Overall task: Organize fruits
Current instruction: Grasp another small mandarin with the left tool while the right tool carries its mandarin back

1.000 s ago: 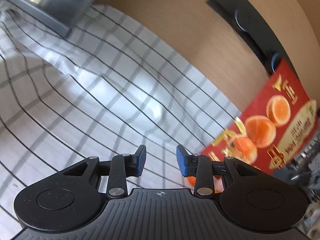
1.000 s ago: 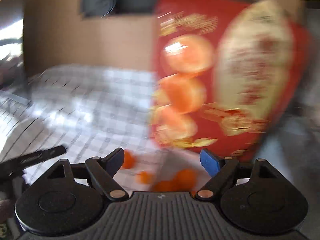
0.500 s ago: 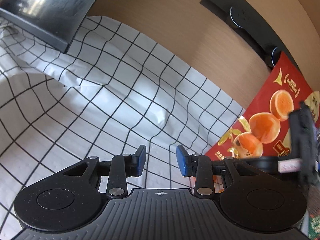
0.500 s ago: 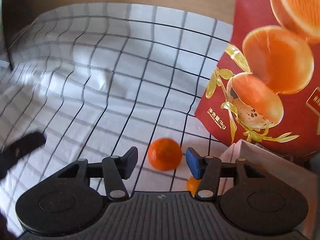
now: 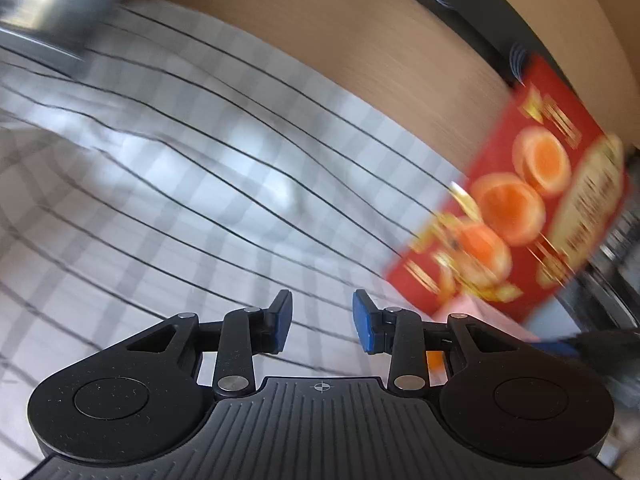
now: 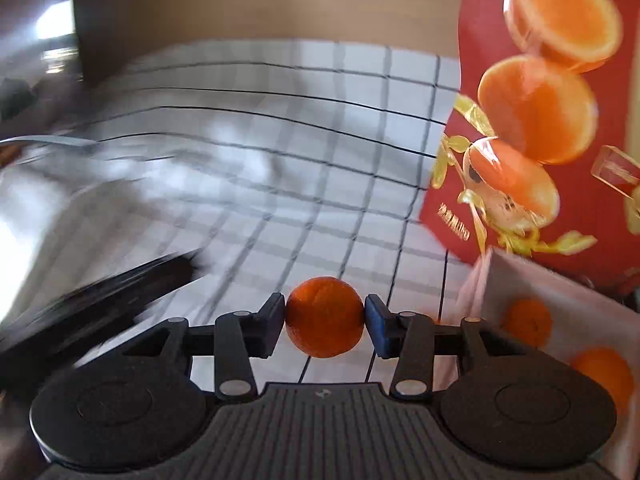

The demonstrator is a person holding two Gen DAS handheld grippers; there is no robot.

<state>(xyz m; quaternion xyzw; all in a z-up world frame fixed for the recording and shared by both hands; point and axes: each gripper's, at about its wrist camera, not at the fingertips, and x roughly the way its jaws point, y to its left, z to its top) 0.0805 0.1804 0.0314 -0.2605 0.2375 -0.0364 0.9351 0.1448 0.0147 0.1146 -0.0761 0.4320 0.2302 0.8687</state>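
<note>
A mandarin [image 6: 325, 316] is being gripped squarely between the right gripper [image 6: 325, 320] jaws above the checked cloth [image 6: 280, 128]; it should be carried level to the box [image 6: 560, 280]. The left gripper [image 5: 322, 320] is being held released.

Checked cloth [image 6: 304, 184], glossy red box [image 6: 560, 184]

A round orange mandarin [image 6: 325, 316] sits pinched above the checked cloth; two more [image 6: 528, 322] lie boxed
</note>
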